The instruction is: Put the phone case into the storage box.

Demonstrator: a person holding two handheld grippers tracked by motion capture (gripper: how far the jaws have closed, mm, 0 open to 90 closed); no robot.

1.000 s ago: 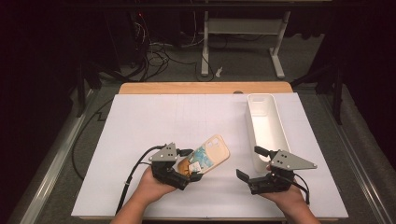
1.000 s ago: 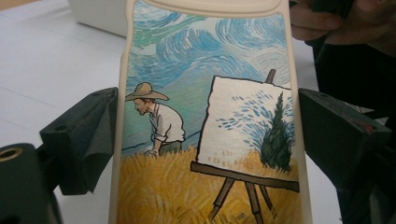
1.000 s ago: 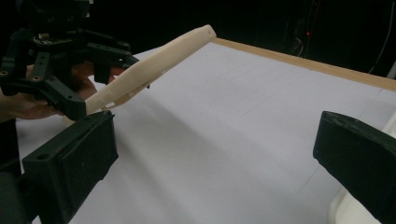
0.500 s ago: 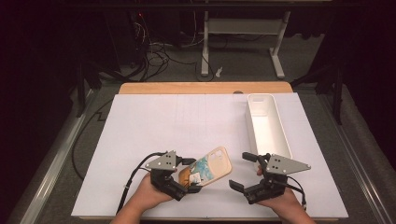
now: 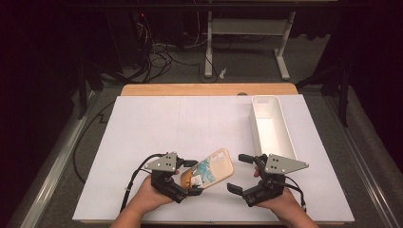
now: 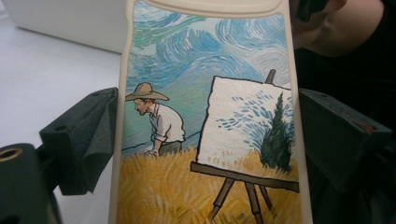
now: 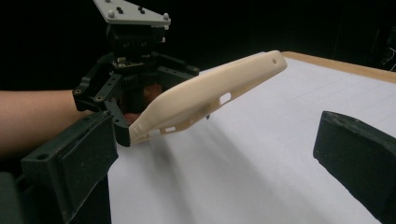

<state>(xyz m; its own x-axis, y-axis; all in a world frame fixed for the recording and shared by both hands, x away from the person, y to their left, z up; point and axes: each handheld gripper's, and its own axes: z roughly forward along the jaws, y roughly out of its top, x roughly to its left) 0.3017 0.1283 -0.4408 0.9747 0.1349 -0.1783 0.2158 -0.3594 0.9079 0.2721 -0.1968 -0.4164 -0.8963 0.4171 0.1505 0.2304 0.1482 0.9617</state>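
High view: left tongs [image 5: 192, 178] pinch the case [image 5: 211, 170] by its near end, far end raised off the surface [image 5: 190, 123] toward the spread right tongs [image 5: 242, 173]. A good handover likely means keeping it level.

Left gripper view: case [image 6: 205, 116] sits clamped between both jaws, painted side up.

Right gripper view: case [image 7: 205, 95] hangs ahead-left of the spread jaws, untouched; they should straddle its free end before pressing.

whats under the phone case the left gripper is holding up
The phone case, clamped in the left gripper, hangs tilted over the bare white table with only its shadow beneath. Its gripped end hides the spot below.
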